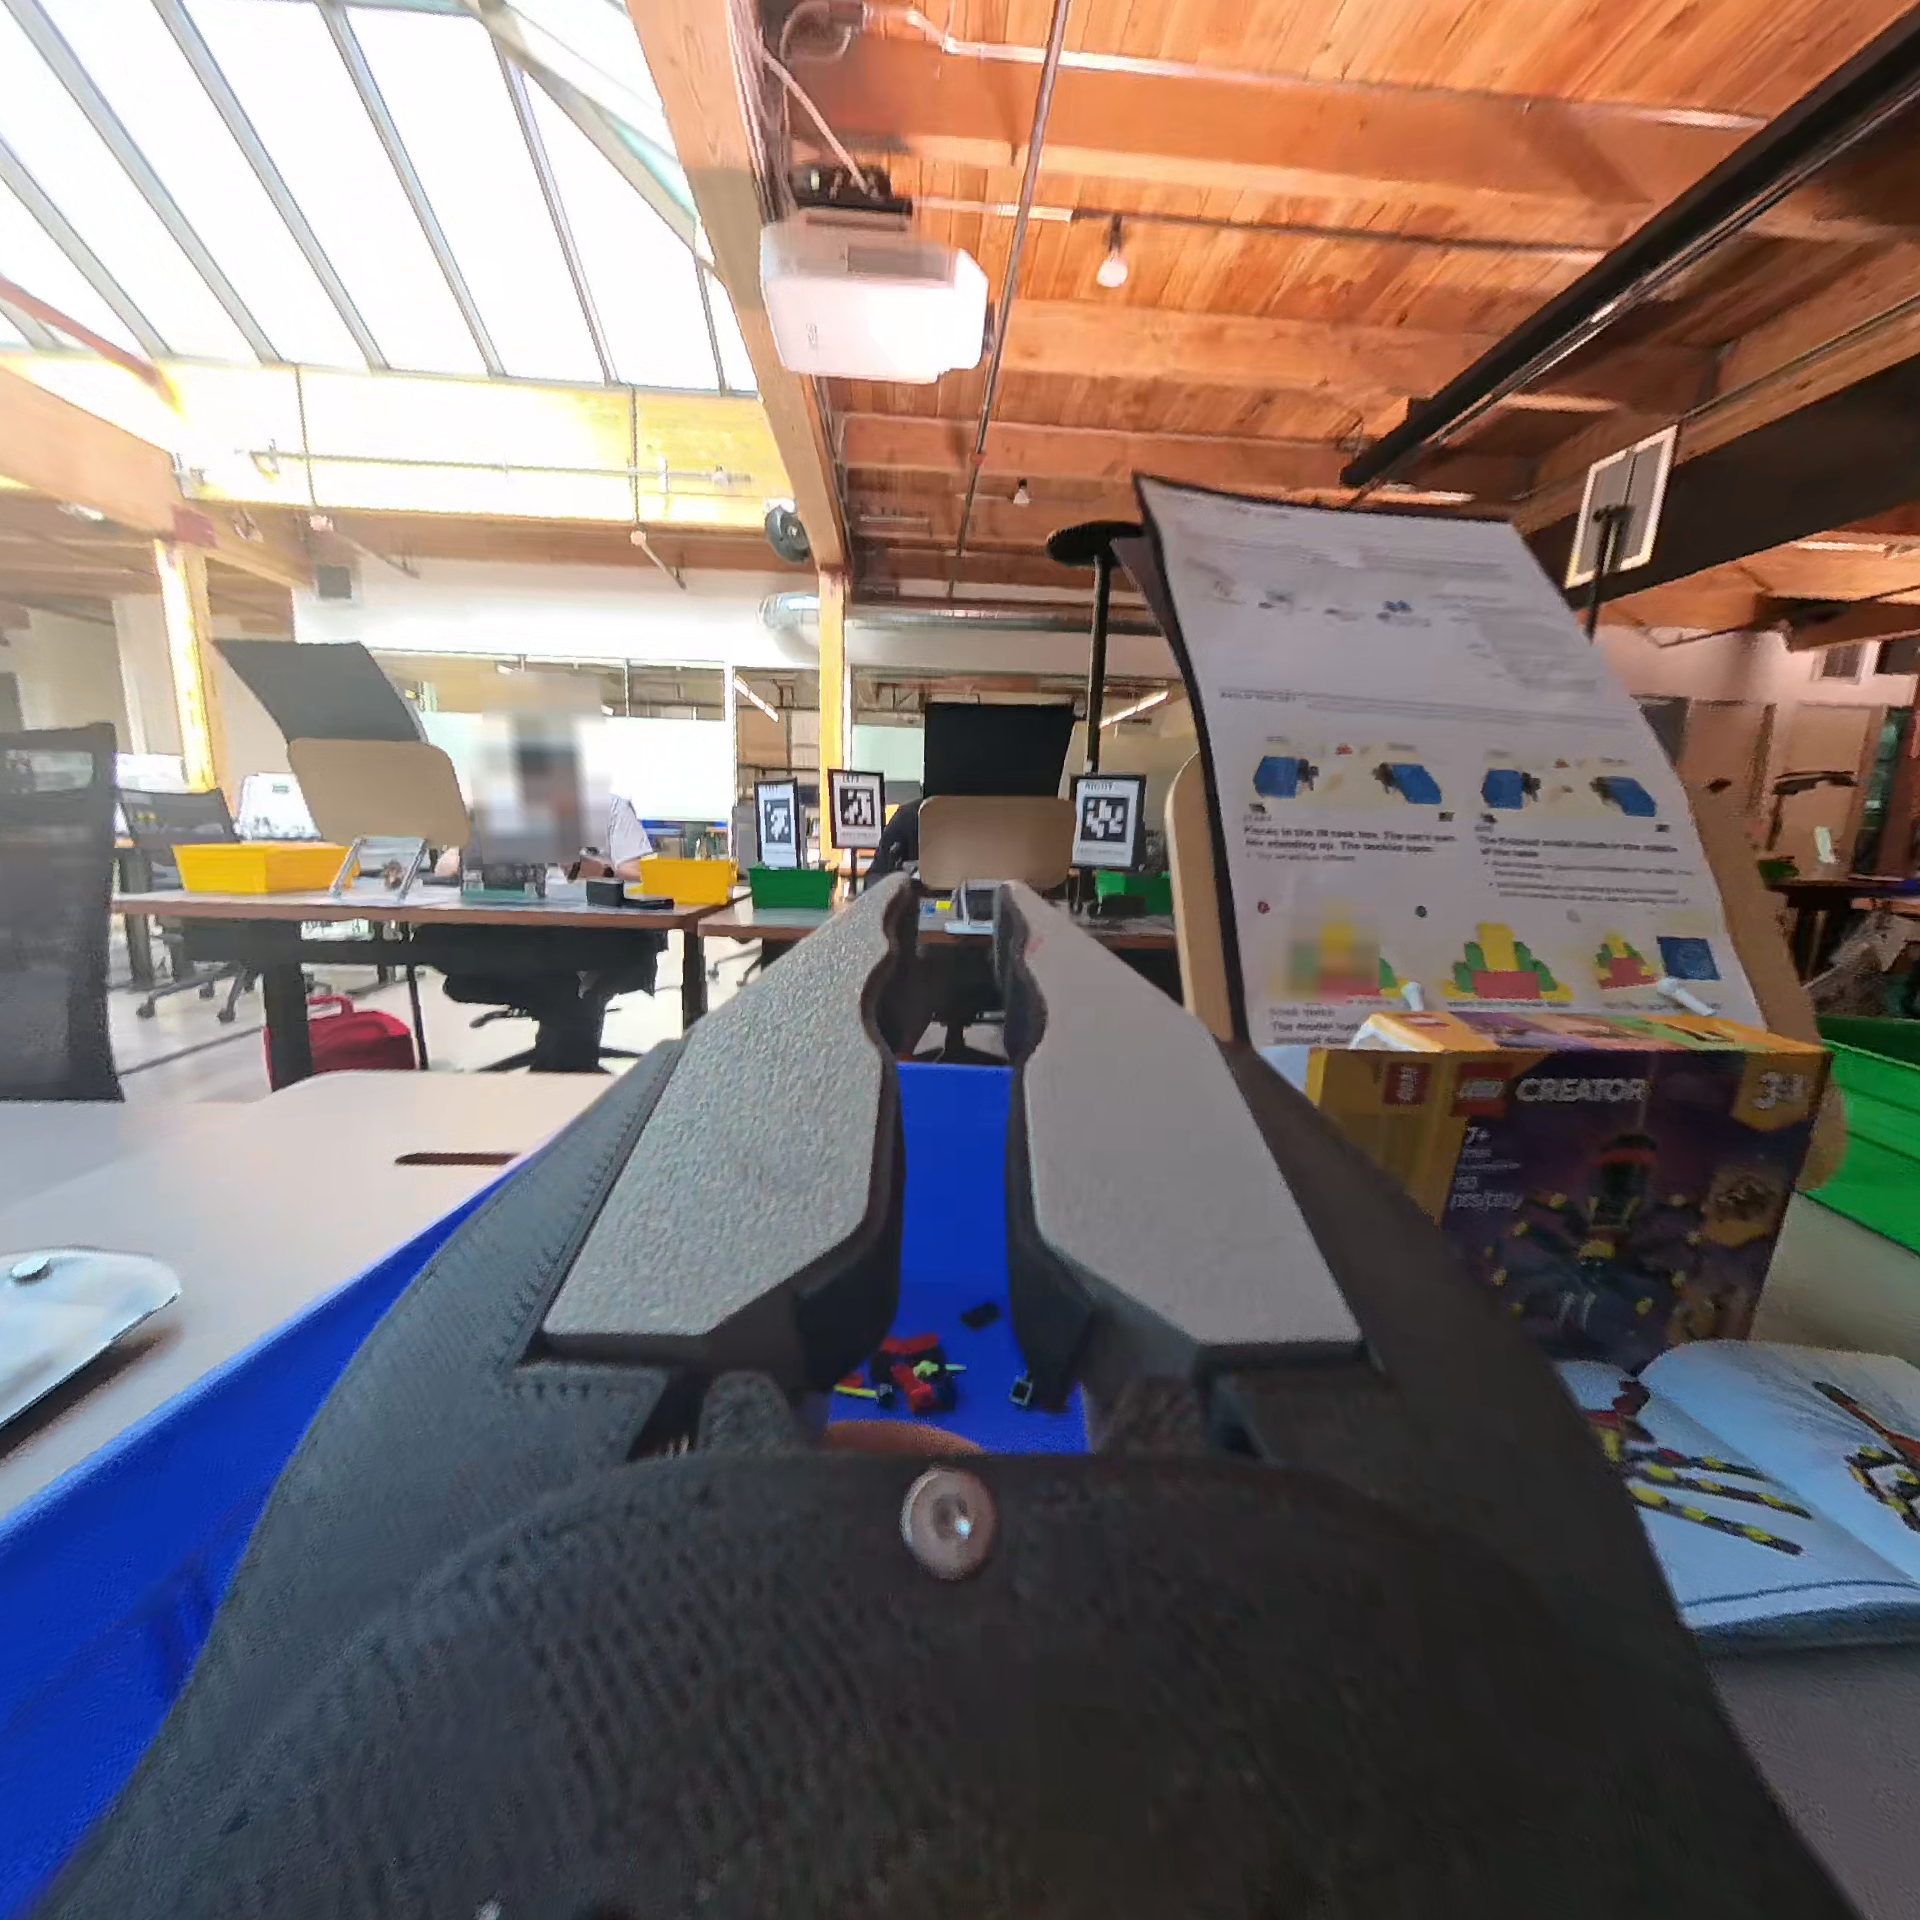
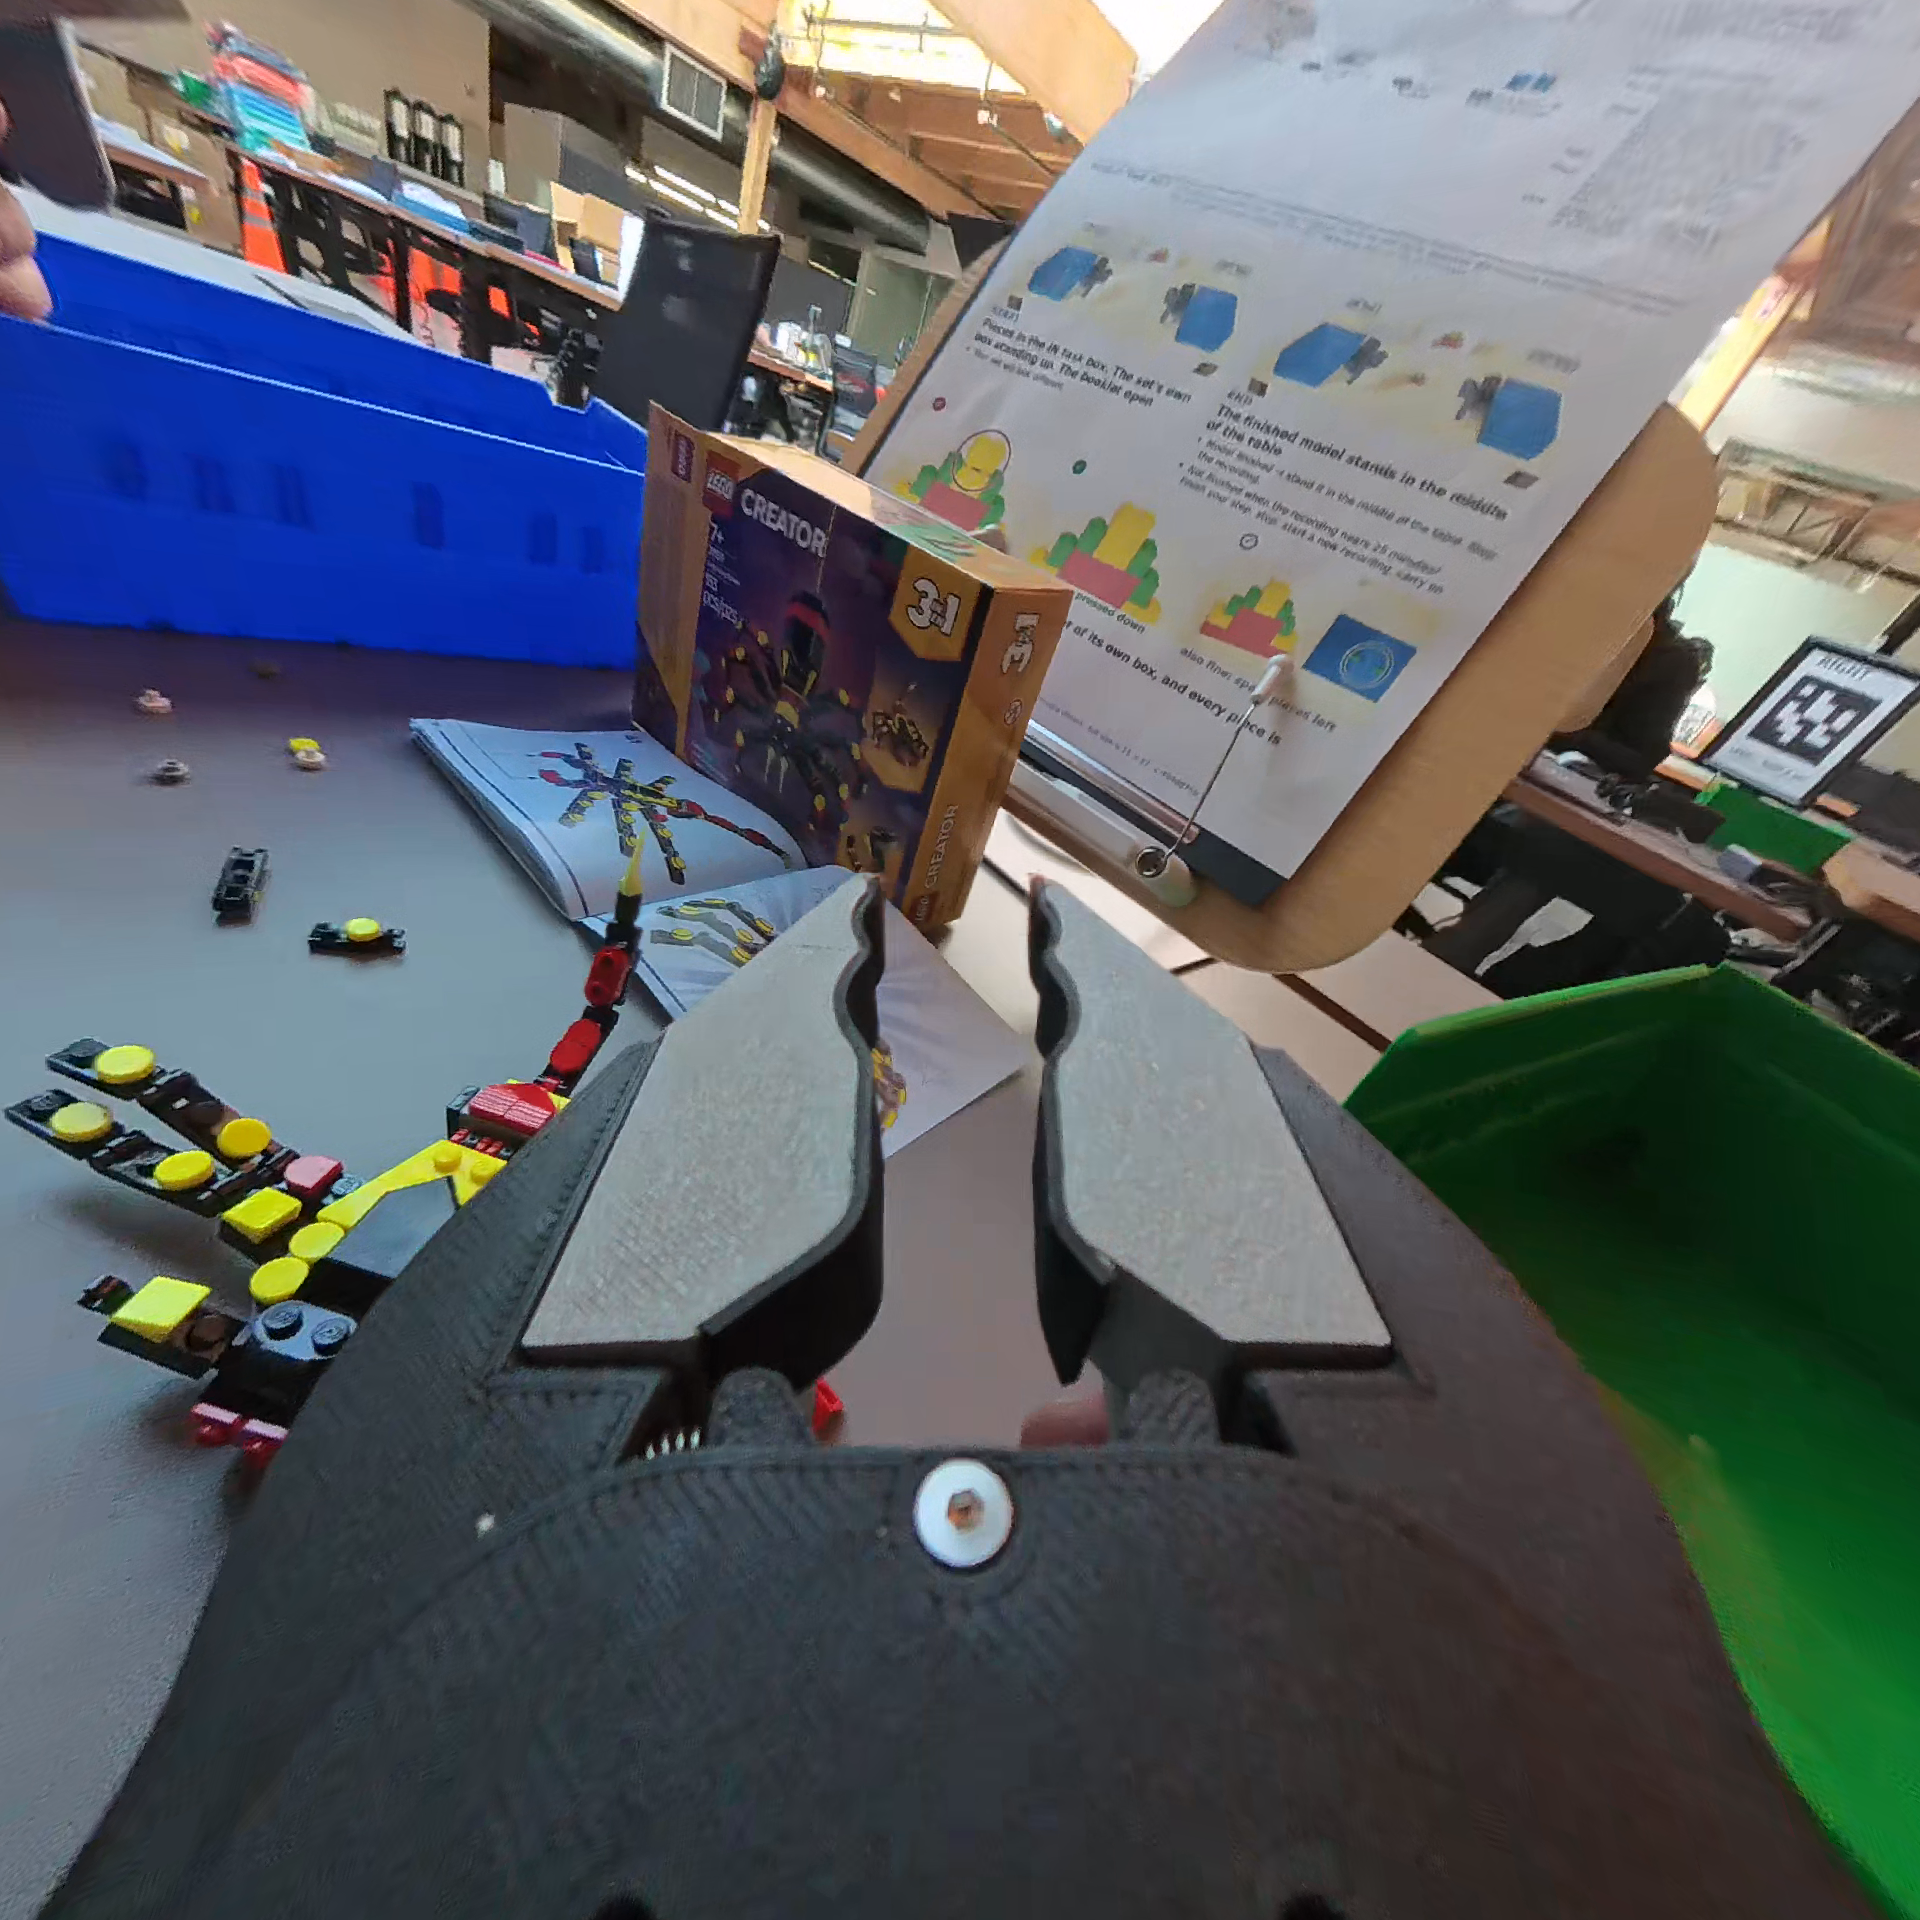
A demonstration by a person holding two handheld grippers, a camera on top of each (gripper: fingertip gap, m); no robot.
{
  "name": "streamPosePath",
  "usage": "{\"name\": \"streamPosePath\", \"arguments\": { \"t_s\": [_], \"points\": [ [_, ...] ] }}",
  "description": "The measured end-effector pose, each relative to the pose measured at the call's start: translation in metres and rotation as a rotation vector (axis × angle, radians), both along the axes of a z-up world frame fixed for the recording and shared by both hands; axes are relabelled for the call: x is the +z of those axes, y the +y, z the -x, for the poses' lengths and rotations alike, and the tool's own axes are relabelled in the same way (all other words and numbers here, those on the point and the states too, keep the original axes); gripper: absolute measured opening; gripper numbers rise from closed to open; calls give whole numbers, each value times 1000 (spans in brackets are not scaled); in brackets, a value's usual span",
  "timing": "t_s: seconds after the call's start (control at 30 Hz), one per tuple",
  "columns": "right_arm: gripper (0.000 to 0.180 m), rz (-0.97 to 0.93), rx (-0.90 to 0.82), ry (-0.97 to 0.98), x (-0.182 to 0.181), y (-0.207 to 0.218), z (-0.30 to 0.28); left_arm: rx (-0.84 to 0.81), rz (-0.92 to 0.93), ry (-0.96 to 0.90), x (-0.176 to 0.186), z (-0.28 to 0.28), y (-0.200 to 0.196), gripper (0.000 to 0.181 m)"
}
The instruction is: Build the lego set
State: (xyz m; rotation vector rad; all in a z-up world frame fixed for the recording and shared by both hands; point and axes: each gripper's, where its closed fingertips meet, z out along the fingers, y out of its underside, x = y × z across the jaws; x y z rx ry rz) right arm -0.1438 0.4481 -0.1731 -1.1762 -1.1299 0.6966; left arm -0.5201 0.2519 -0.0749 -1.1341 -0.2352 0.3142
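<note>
In the right wrist view a partly built black, yellow and red model (image 2: pixel 260 1174) lies on the dark table (image 2: pixel 364 1039), left of my right gripper (image 2: pixel 958 894). The right gripper is open and empty, above the table near the open booklet (image 2: pixel 623 810). Several loose pieces (image 2: pixel 358 935) lie farther left. My left gripper (image 1: pixel 958 902) is open and empty, held over the blue bin (image 1: pixel 956 1195). A few small red, black and yellow pieces (image 1: pixel 914 1371) lie on the bin's floor below the fingers.
The set's box (image 2: pixel 831 665) stands upright behind the booklet, also in the left wrist view (image 1: pixel 1579 1174). A printed sheet on a wooden stand (image 2: pixel 1299 416) leans behind it. A green bin (image 2: pixel 1662 1195) is at the right. The blue bin (image 2: pixel 312 499) is at the back left. Left tips to right tips: about 45 cm.
</note>
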Motion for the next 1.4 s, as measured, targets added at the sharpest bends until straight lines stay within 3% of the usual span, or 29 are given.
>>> {"name": "streamPosePath", "arguments": {
  "t_s": [0.07,0.4,0.63,0.9,1.0,1.1,1.3,1.4],
  "points": [
    [21,-22,16,-10,0,-7,2,-14,-30,19,5,-10,-9,0],
    [21,28,149,-30,-4,-29,14,-43,-15,50,13,-24,-16,0],
    [14,2,211,-23,-3,-41,21,-71,63,40,-1,-29,0,0],
    [15,6,199,-27,-4,-41,23,33,58,114,0,-21,-7,1],
    [17,-22,181,-64,-10,-40,28,76,-6,172,8,-22,-21,0],
    [17,56,269,-77,-15,-48,31,98,-125,193,19,-29,-43,0],
    [15,23,164,-14,-5,-32,12,214,-60,238,1,-40,-57,0],
    [19,45,212,14,-2,-40,13,189,-49,230,-1,-47,-61,0]
  ]
}}
